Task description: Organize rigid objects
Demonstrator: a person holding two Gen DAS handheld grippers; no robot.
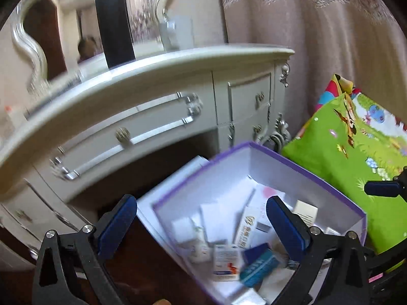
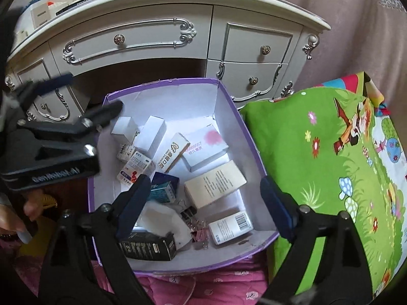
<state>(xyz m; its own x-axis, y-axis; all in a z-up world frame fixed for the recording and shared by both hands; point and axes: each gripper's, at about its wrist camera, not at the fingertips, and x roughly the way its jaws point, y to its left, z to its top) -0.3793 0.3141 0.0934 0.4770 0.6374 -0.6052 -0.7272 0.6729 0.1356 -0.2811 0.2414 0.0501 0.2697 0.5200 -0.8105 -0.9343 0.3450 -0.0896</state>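
Left wrist view: the left tongs (image 1: 201, 218) stand spread wide at the bottom of the frame, blue pads apart with nothing between them, over the open purple-rimmed white cardboard box (image 1: 300, 167) at lower centre. Inside it lies a blurred heap of small rigid packs, among them a teal and blue carton (image 1: 259, 267) and a white carton with a red mark (image 1: 225, 259). Upper left, only this view shows a silver-framed wavy mirror (image 1: 30, 45), a tall black cylinder bottle (image 1: 114, 25) and a clear glass container (image 1: 178, 33) standing on the white dresser surface (image 1: 178, 58). A green cartoon-print cloth (image 1: 343, 157) fills the right side, and one blue-padded tip of the right tongs (image 1: 381, 188) pokes in at the right edge.

Right wrist view: sharper, looking down into the same box (image 2: 229, 96) at frame centre. The right tongs (image 2: 206, 198) are spread, empty, a finger on each side of the box's lower half. Only here can the contents be told apart: a beige rectangular carton (image 2: 215, 184), a white carton with a barcode (image 2: 230, 226), a black carton (image 2: 150, 245), pink and black binder clips (image 2: 195, 228), a white box with a pink blot (image 2: 206, 147). The left tongs (image 2: 94, 96) reach in, blurred, from the left edge, spread, at the box's upper left corner. A pink quilted bedcover (image 2: 203, 287) lies under the box's lower edge.
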